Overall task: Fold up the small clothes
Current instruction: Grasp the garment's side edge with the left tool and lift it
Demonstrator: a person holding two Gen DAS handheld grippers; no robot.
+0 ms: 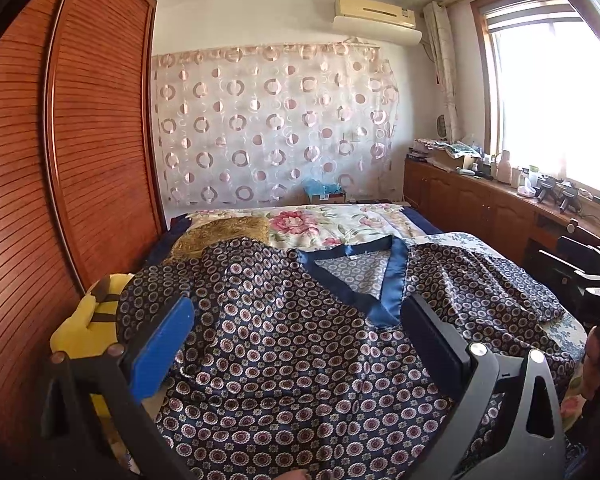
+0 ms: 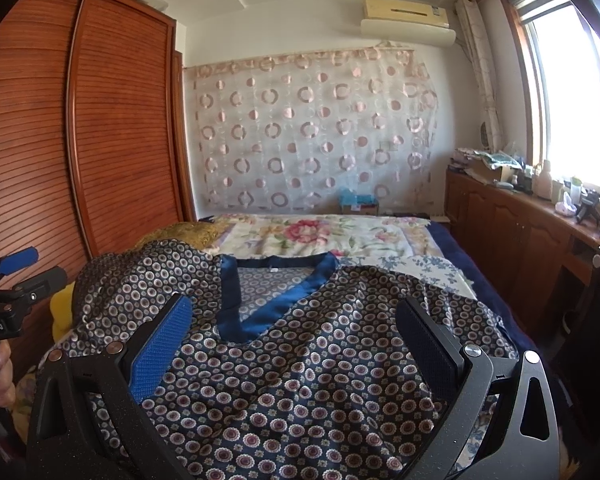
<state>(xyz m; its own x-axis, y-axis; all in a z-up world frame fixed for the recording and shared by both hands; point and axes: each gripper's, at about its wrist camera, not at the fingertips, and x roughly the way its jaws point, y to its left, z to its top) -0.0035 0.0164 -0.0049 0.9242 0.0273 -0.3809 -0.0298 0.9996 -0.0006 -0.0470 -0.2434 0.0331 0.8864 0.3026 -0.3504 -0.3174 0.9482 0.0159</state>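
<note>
A navy satin top (image 1: 284, 344) with a circle print and a plain blue V-neck band (image 1: 380, 280) lies spread face up on the bed, sleeves out to both sides. It also shows in the right wrist view (image 2: 300, 368). My left gripper (image 1: 300, 320) is open and empty, hovering over the top's left half. My right gripper (image 2: 296, 320) is open and empty over the chest, just below the V-neck band (image 2: 268, 312). The right gripper's body shows at the left wrist view's right edge (image 1: 596, 292); the left gripper shows at the right wrist view's left edge (image 2: 12, 280).
The bed has a floral blanket (image 2: 320, 236) and a gold pillow (image 1: 224, 232) beyond the top. A yellow plush toy (image 1: 88, 320) lies at the bed's left edge beside a wooden wardrobe (image 1: 80, 140). A low wooden cabinet (image 2: 512, 220) with clutter runs under the window on the right.
</note>
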